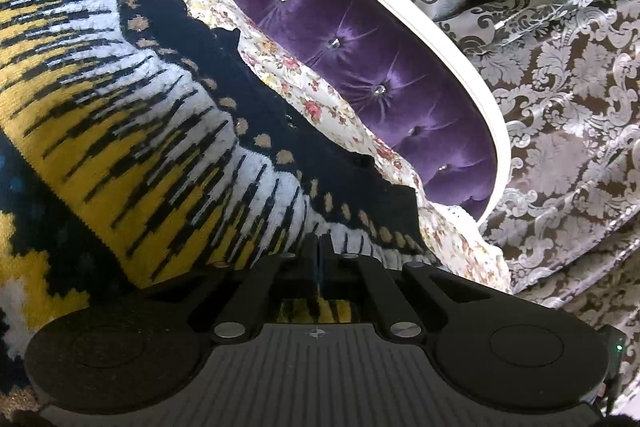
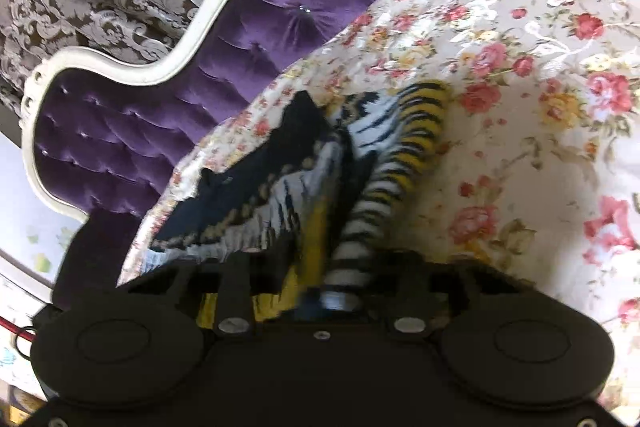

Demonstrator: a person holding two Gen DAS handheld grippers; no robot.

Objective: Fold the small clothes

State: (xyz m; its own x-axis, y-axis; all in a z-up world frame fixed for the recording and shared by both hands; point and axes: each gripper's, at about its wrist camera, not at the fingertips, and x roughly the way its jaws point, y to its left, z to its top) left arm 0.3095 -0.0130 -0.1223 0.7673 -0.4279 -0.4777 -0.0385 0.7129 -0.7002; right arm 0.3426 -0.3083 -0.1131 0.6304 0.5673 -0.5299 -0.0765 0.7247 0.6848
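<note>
A knitted sweater (image 1: 132, 131) in yellow, white and black lies on the floral bedspread (image 1: 304, 83), at about 10 o'clock in the left wrist view, below the purple tufted headboard (image 1: 360, 39). The left hand-held gripper (image 1: 319, 259) has its fingers pressed together at the sweater's patterned edge. The right hand-held gripper (image 2: 332, 267) pinches a bunched, striped fold of the sweater (image 2: 384, 171), which runs toward 12 o'clock.

Our left gripper (image 1: 318, 251) at six o'clock, jaws pressed together, tips pointing toward twelve and angled downward, our right gripper (image 2: 320, 259) at six o'clock too, jaws partly apart, blurred, tilted downward
</note>
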